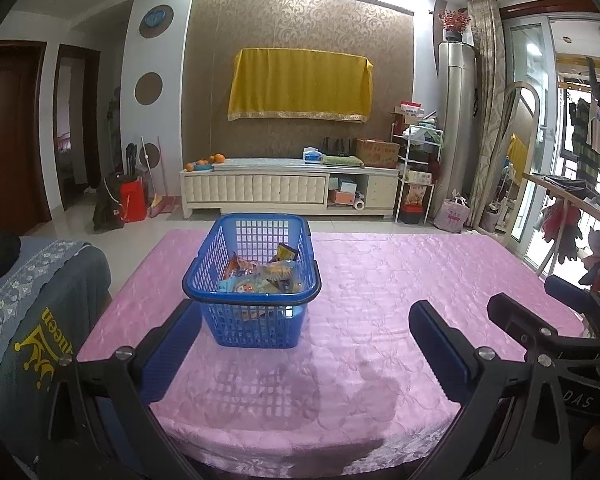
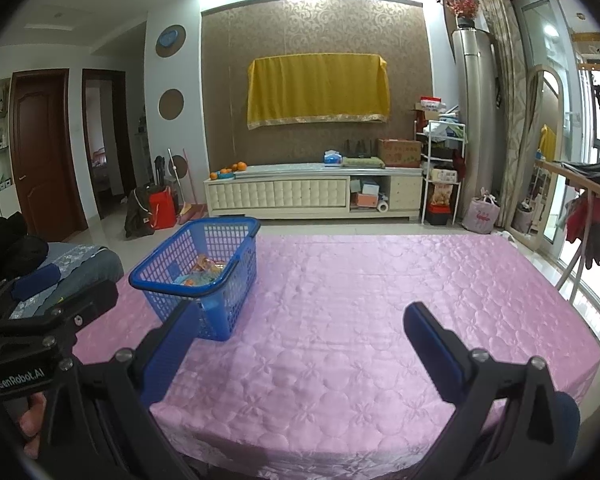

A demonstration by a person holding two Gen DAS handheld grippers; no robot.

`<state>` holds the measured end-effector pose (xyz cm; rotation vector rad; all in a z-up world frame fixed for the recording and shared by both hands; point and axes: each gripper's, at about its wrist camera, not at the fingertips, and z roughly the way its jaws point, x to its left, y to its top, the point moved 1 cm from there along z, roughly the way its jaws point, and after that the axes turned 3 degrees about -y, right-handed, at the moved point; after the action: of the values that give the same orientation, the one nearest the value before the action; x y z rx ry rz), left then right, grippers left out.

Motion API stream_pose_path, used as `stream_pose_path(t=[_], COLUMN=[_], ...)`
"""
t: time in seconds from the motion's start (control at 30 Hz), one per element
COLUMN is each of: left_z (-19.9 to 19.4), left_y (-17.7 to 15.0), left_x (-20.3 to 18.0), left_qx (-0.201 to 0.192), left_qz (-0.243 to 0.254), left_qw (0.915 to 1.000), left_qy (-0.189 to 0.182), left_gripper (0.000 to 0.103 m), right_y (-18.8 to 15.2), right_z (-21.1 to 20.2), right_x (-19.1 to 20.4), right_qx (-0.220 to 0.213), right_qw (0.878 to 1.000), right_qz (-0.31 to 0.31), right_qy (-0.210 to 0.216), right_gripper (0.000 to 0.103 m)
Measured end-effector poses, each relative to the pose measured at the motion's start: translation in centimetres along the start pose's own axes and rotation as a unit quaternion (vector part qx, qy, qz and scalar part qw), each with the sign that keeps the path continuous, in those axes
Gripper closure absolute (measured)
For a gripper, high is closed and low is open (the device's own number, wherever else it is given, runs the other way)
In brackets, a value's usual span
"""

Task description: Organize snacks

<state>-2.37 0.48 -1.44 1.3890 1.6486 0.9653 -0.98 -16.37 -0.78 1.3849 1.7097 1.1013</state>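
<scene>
A pink quilted bench [image 1: 400, 280] carries a blue plastic basket [image 1: 252, 280] toward its left side, with packaged snacks [image 1: 260, 276] piled inside. The left gripper [image 1: 304, 344] hovers just before the basket, fingers spread and empty. The right gripper [image 2: 300, 344], likewise released, hangs over bare cloth right of the basket.

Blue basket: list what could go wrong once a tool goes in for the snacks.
1. The blue basket sits loose on the smooth pink tablecloth, and neither open tool holds it, so a push may slide it.
2. The snack packets lie heaped and overlapping; the left tool may pinch two at once, or snag the mesh wall.
3. The right tool hangs beside the basket, so reaching across could clip the rim.
</scene>
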Motion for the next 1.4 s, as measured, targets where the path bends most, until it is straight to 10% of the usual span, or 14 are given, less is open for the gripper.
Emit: stream_pose_path(t=[1.4], left_z=[0.13], left_y=[-0.31], left_x=[0.14], left_qx=[0.02], left_qz=[-0.01], left_qw=[0.9997], left_qy=[-0.005], left_gripper=[0.0], right_y=[0.15], right_z=[-0.1], right_x=[-0.75], right_qx=[0.009], right_qw=[1.0], right_qz=[0.014], right_qy=[-0.009], right_gripper=[0.0])
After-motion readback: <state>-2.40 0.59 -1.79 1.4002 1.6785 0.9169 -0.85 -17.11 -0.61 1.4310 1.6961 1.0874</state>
